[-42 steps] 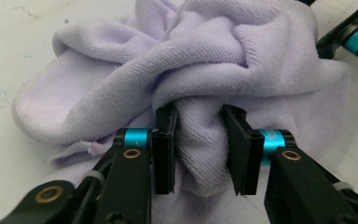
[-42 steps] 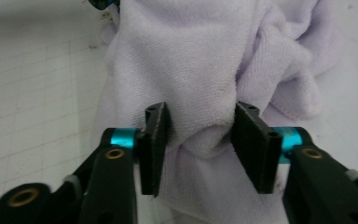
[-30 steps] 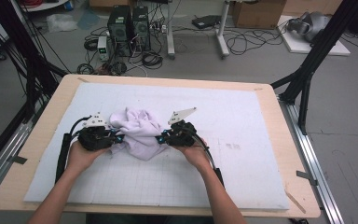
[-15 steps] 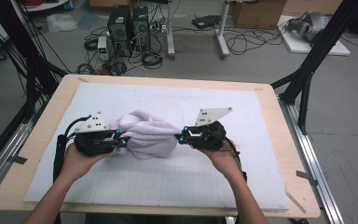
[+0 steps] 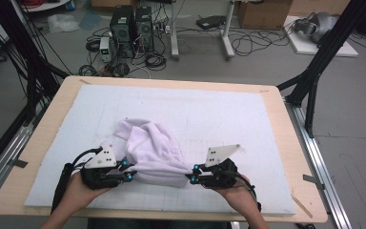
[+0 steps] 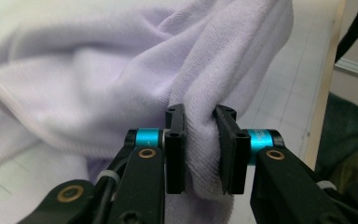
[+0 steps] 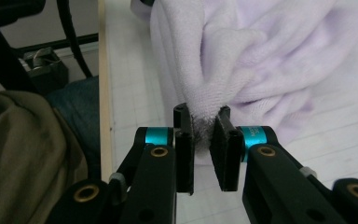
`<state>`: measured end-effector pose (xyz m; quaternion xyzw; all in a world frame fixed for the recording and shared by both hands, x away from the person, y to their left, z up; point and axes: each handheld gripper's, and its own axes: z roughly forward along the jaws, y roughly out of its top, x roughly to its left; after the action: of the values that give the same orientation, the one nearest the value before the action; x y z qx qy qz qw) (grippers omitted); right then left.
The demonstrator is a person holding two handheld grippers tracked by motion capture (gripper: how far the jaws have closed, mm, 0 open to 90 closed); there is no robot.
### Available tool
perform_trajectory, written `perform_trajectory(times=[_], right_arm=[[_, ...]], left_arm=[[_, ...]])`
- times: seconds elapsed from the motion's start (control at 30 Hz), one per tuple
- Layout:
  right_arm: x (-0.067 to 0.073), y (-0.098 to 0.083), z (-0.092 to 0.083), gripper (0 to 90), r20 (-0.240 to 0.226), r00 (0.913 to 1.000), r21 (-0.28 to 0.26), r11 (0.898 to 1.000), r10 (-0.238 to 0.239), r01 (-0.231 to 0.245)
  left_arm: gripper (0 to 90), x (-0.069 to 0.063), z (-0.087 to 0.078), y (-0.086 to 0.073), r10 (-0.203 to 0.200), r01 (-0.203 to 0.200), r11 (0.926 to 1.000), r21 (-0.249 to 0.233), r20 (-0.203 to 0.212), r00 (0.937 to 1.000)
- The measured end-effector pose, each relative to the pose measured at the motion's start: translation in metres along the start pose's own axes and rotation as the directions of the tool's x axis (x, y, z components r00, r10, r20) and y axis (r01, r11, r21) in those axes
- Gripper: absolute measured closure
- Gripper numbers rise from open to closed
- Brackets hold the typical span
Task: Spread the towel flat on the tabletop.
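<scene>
Near the table's front edge, in the high view, the white towel (image 5: 147,150) lies bunched on the pale mat (image 5: 228,119), its near hem stretched between the left gripper (image 5: 129,175) and the right gripper (image 5: 190,179), one at each end, probably so the cloth can be spread flat. Both have just been easing open a little (cloth is between each pair all the same).

Along the left gripper (image 6: 199,149) in its own view, a thick fold of towel (image 6: 121,70) fills the gap and the jaws pinch it firmly.

From the right gripper (image 7: 201,149) view, a thinner corner of towel (image 7: 242,60) is nipped at the jaw tips, a shallower hold that could slip.
</scene>
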<state>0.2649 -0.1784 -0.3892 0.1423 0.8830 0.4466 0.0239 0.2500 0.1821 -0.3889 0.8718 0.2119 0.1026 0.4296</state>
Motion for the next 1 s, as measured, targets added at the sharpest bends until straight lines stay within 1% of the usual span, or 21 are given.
perform_trajectory(times=[0.03, 0.07, 0.1, 0.17, 0.2, 0.23, 0.3, 0.33, 0.4, 0.47, 0.53, 0.67, 0.73, 0.77, 0.83, 0.87, 0.97, 1.0], right_arm=[[0.0, -0.003, 0.004, 76.7, -0.006, 1.0, 0.014, 1.0, -0.005, 0.005], [-0.001, -0.004, 0.006, 73.2, -0.002, 1.0, 0.016, 1.0, -0.007, 0.008], [-0.001, -0.005, 0.006, 69.2, -0.016, 0.9999, 0.011, 1.0, -0.004, 0.004], [-0.003, -0.003, 0.001, 64.2, -0.016, 0.9999, -0.021, 1.0, 0.006, -0.007], [-0.004, -0.002, -0.002, 61.8, -0.016, 0.9999, -0.034, 0.999, 0.005, -0.005], [-0.006, 0.0, -0.007, 60.2, -0.014, 0.9998, -0.054, 0.998, 0.016, -0.017], [-0.011, 0.003, -0.014, 55.9, -0.005, 0.9997, -0.085, 0.996, 0.023, -0.023], [-0.013, 0.005, -0.017, 55.7, -0.006, 0.9996, -0.102, 0.994, 0.029, -0.03], [-0.017, 0.007, -0.02, 55.0, 0.005, 0.9992, -0.124, 0.992, 0.04, -0.039], [-0.022, 0.008, -0.016, 54.7, 0.036, 0.9986, -0.118, 0.992, 0.038, -0.033], [-0.028, 0.009, -0.007, 53.8, 0.061, 0.9973, -0.086, 0.996, 0.041, -0.035], [-0.038, 0.01, 0.015, 51.5, 0.083, 0.9961, -0.04, 0.999, 0.031, -0.028], [-0.045, 0.009, 0.025, 51.5, 0.096, 0.995, -0.027, 0.999, 0.03, -0.027], [-0.049, 0.008, 0.03, 51.5, 0.098, 0.9947, -0.023, 0.999, 0.032, -0.029], [-0.056, 0.006, 0.038, 51.5, 0.092, 0.9946, -0.012, 0.999, 0.049, -0.048], [-0.06, 0.005, 0.042, 51.6, 0.093, 0.9939, -0.008, 0.998, 0.06, -0.059], [-0.068, 0.0, 0.053, 52.8, 0.086, 0.9924, 0.02, 0.996, 0.089, -0.091], [-0.069, -0.001, 0.057, 53.7, 0.08, 0.9922, 0.027, 0.995, 0.095, -0.097]], left_arm=[[69.5, 0.001, 0.0, -0.002, -0.002, 0.002, 1.0, 0.003, -0.004, 1.0], [65.8, 0.001, -0.001, -0.003, -0.005, 0.005, 1.0, -0.001, -0.008, 1.0], [62.2, 0.002, -0.004, -0.004, -0.01, 0.01, 0.9999, -0.008, -0.013, 0.9999], [56.0, 0.004, -0.009, -0.002, -0.016, 0.015, 0.9996, -0.023, -0.025, 0.9996], [53.9, 0.006, -0.013, 0.0, -0.018, 0.017, 0.9991, -0.038, -0.032, 0.9993], [52.8, 0.008, -0.015, 0.002, -0.017, 0.015, 0.9987, -0.048, -0.037, 0.9992], [49.3, 0.012, -0.019, 0.007, -0.019, 0.016, 0.9979, -0.063, -0.049, 0.9986], [48.3, 0.014, -0.019, 0.009, -0.019, 0.015, 0.9975, -0.068, -0.053, 0.9984], [47.6, 0.018, -0.018, 0.013, -0.025, 0.02, 0.9965, -0.081, -0.062, 0.9977], [46.8, 0.023, -0.013, 0.017, -0.026, 0.021, 0.9965, -0.081, -0.066, 0.9975], [46.8, 0.027, -0.005, 0.02, -0.023, 0.017, 0.9969, -0.077, -0.074, 0.997], [46.5, 0.037, 0.016, 0.023, -0.033, 0.029, 0.9987, -0.043, -0.089, 0.9955], [46.6, 0.043, 0.025, 0.022, -0.039, 0.037, 0.9991, -0.02, -0.095, 0.9947], [46.6, 0.046, 0.03, 0.02, -0.048, 0.048, 0.9988, -0.007, -0.102, 0.9936], [48.0, 0.052, 0.039, 0.015, -0.062, 0.064, 0.9978, 0.017, -0.111, 0.992], [50.4, 0.055, 0.042, 0.012, -0.071, 0.075, 0.9968, 0.029, -0.113, 0.991], [64.5, 0.059, 0.05, 0.002, -0.081, 0.089, 0.9937, 0.068, -0.115, 0.9901], [67.6, 0.06, 0.05, -0.001, -0.084, 0.093, 0.9933, 0.069, -0.112, 0.9901]])
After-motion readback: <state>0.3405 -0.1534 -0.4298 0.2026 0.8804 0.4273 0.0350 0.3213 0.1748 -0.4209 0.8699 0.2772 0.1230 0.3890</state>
